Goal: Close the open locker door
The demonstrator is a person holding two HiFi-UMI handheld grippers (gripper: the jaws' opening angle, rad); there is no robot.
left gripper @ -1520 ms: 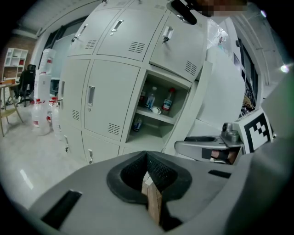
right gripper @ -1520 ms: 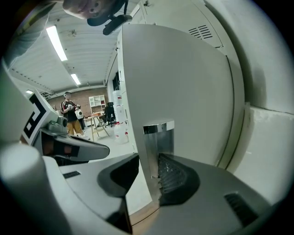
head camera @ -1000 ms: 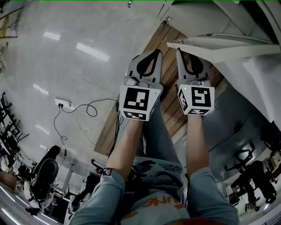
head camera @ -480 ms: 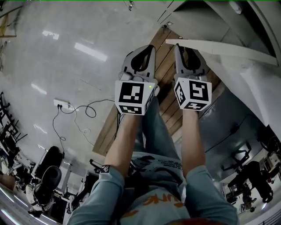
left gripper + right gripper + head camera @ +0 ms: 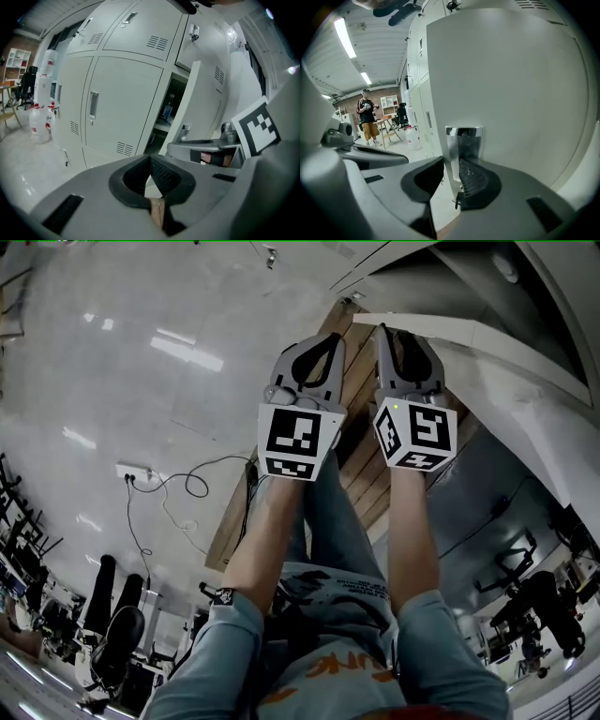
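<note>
The open locker door [image 5: 469,334] stands out from the row of lockers [image 5: 122,103], its thin white edge turned towards the person. In the left gripper view the door [image 5: 206,103] hangs right of a dark open compartment.

The right gripper [image 5: 394,334] is at the door's free edge. In its own view the door's flat face [image 5: 511,84] fills the picture. Its jaws [image 5: 450,164] are parted and have just been closing, with the door's shiny handle plate [image 5: 463,140] between them; no pad clearly presses on it.

The left gripper [image 5: 328,341] is just left of the door, apart from it, its jaws [image 5: 151,159] clenched tip to tip on nothing.

A strip of wooden floor [image 5: 361,456] runs under the door.
</note>
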